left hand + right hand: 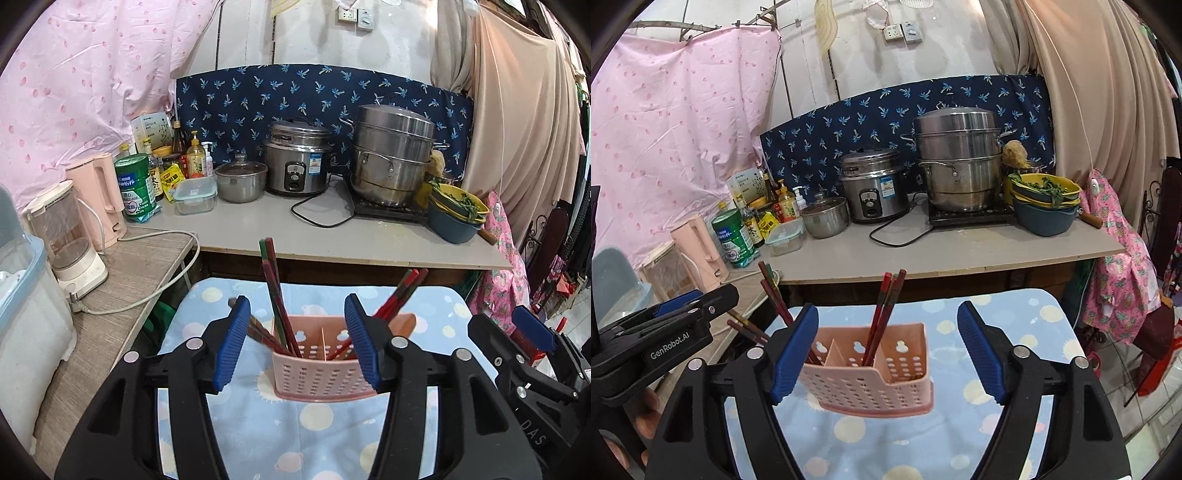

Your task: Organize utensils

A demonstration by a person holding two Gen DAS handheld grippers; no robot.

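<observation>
Both claws gaped wide and held nothing, the left claw [297, 341] and right claw [888, 350] each facing the pink perforated utensil caddy [871, 376] on the dotted blue cloth [1015, 332], chopsticks [275, 291] upright inside; only the right view showed more chopsticks [748, 328] lying outside, left of it.

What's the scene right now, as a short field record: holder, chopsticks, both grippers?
holder: pink perforated holder upright on the blue patterned cloth
chopsticks: red chopsticks standing in two compartments; a few lie beside it on the left
left gripper: jaws open, empty
right gripper: jaws open, empty
</observation>
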